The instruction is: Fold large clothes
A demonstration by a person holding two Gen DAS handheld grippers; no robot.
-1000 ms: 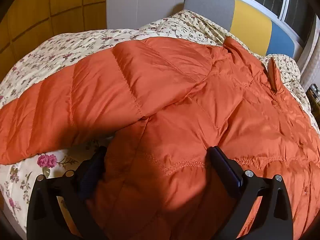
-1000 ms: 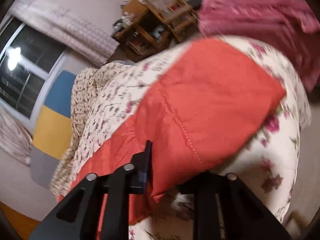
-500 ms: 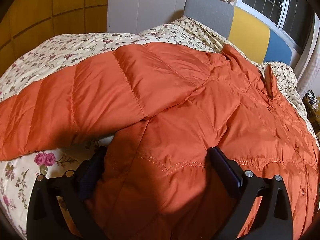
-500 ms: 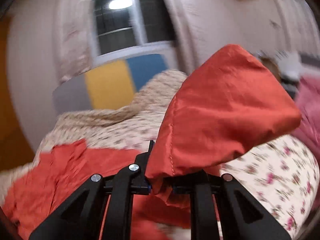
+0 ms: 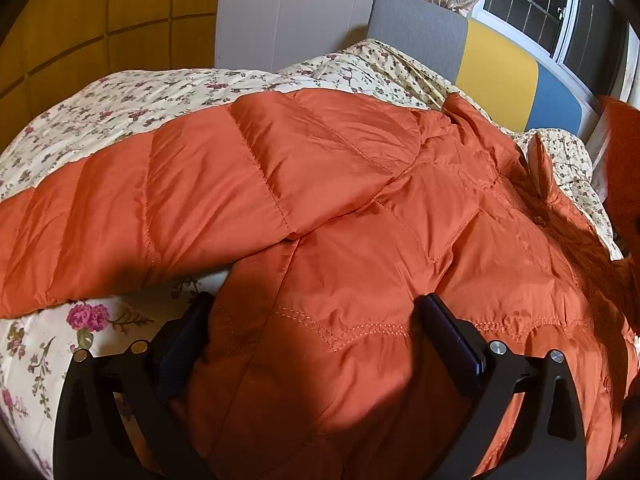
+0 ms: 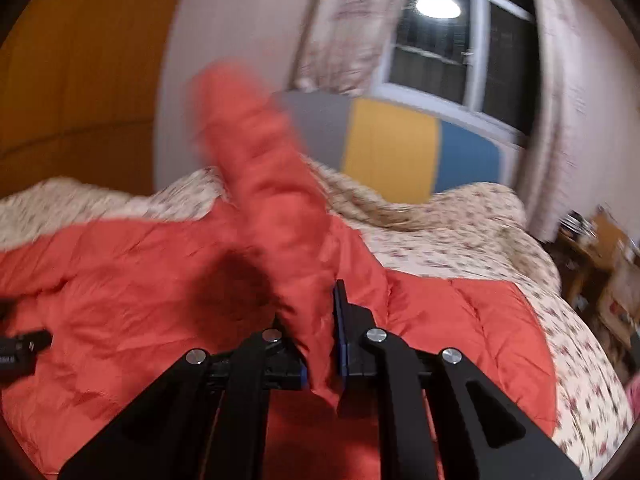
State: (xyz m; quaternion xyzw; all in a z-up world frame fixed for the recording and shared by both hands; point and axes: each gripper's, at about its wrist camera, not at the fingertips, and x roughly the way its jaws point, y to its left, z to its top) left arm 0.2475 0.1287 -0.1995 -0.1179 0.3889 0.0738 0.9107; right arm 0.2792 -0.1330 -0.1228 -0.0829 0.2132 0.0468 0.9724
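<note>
An orange quilted jacket [image 5: 360, 240] lies spread on the floral bed [image 5: 120, 108]. One of its sleeves [image 5: 120, 208] stretches out to the left. My left gripper [image 5: 320, 328] stands open, its two fingers [image 5: 448, 328] wide apart over the jacket's near side, fabric between them. My right gripper [image 6: 320, 344] is shut on the jacket's other sleeve [image 6: 264, 184], its jaws still closing tighter. That sleeve is lifted and blurred above the jacket body [image 6: 120, 280]. The lifted sleeve also shows at the right edge of the left wrist view as an orange flap [image 5: 620, 152].
A grey, yellow and blue headboard [image 5: 496, 64] stands at the far end below a window [image 6: 460, 56] with curtains. An orange panelled wall [image 5: 100, 20] runs along the far left. Wooden furniture [image 6: 600, 256] stands right of the bed.
My right gripper has swung the sleeve up from the bed's edge and across over the jacket, rolling as it went. The left gripper has stayed in place.
</note>
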